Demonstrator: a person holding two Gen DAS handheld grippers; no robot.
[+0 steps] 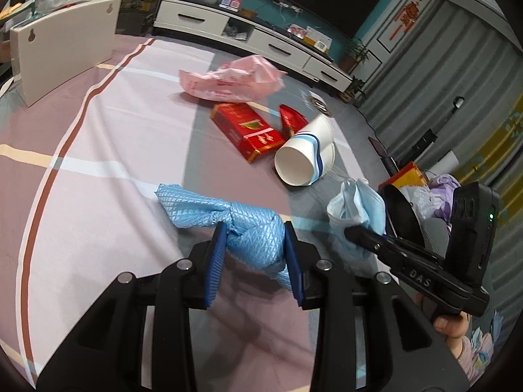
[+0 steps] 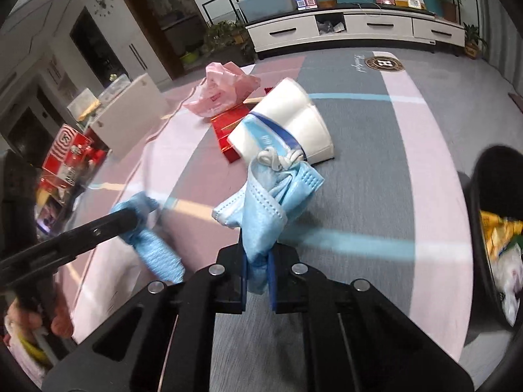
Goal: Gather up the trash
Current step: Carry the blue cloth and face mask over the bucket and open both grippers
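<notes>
My left gripper [image 1: 255, 243] is shut on a crumpled blue textured cloth [image 1: 248, 225] and holds it above the carpet; the cloth also shows in the right wrist view [image 2: 153, 251]. My right gripper [image 2: 258, 261] is shut on a light blue face mask [image 2: 271, 202], also seen in the left wrist view [image 1: 358, 207]. On the carpet lie a white paper cup [image 1: 307, 153] on its side, a red carton [image 1: 248, 130], a small red wrapper [image 1: 291, 119] and a pink plastic bag [image 1: 232, 80]. A black trash bin [image 2: 483, 235] with trash in it stands at the right.
A white board [image 1: 65, 42] stands at the left edge of the carpet. A white TV cabinet [image 2: 356, 29] runs along the far wall with potted plants [image 2: 222, 36] beside it. A red box [image 2: 65, 153] sits at the left.
</notes>
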